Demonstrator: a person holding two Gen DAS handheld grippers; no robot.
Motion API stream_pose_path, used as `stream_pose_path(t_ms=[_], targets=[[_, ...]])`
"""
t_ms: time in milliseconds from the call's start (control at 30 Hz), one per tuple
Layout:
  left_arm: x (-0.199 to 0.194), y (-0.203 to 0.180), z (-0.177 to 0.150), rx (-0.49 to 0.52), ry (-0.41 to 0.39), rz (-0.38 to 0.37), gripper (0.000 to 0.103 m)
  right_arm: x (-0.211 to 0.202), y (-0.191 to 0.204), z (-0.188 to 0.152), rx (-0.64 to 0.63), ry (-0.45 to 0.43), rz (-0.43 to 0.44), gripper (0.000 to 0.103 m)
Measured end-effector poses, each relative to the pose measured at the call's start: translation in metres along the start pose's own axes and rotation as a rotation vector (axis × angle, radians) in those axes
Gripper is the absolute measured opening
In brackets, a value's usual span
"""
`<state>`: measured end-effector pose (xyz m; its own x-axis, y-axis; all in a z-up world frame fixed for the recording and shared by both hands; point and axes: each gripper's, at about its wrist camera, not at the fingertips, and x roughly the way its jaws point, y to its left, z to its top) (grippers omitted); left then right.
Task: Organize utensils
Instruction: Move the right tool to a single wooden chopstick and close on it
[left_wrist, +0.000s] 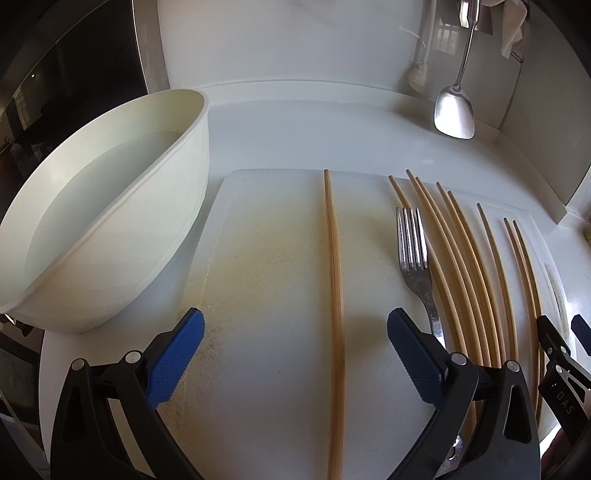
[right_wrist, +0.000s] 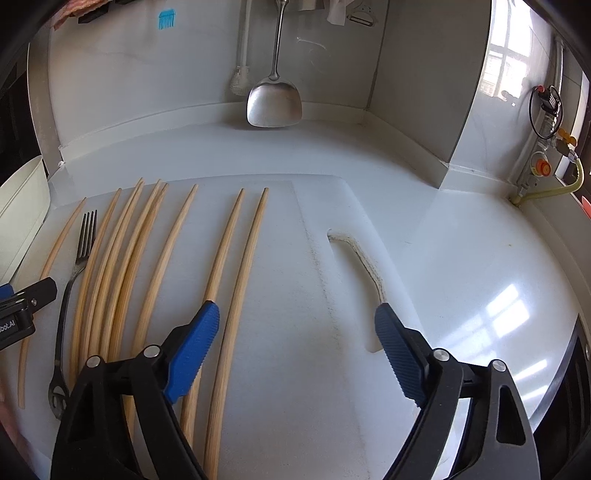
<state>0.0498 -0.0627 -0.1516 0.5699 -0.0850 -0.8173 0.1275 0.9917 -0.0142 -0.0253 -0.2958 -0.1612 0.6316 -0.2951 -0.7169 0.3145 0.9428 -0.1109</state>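
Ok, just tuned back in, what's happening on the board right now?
Neither tool holds anything. The left tool is open over a lone chopstick on the white cutting board, next to the fork. The right tool is open over the two rightmost chopsticks. The white tub beside the board holds no utensils.

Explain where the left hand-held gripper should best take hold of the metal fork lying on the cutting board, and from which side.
Probably from above, on the fork at its narrow neck just below the tines. It lies flat on the cutting board, with a chopstick close along its right side, so the fingers would need to straddle the neck sideways. The left hand-held gripper is open, with room.
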Motion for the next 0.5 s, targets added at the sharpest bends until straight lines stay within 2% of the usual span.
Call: stream_pose_path(t_ms=[233, 500], targets=[[-0.005, -0.008, 0.002, 0.023, 0.003, -0.015, 0.08, -0.001, 0.004, -0.001, -0.009, -0.006, 0.045, 0.057], [-0.007, -0.021, 0.006, 0.051, -0.003, -0.032, 0.056, -0.001, 0.009, -0.001, -0.021, -0.004, 0.082, 0.043]])
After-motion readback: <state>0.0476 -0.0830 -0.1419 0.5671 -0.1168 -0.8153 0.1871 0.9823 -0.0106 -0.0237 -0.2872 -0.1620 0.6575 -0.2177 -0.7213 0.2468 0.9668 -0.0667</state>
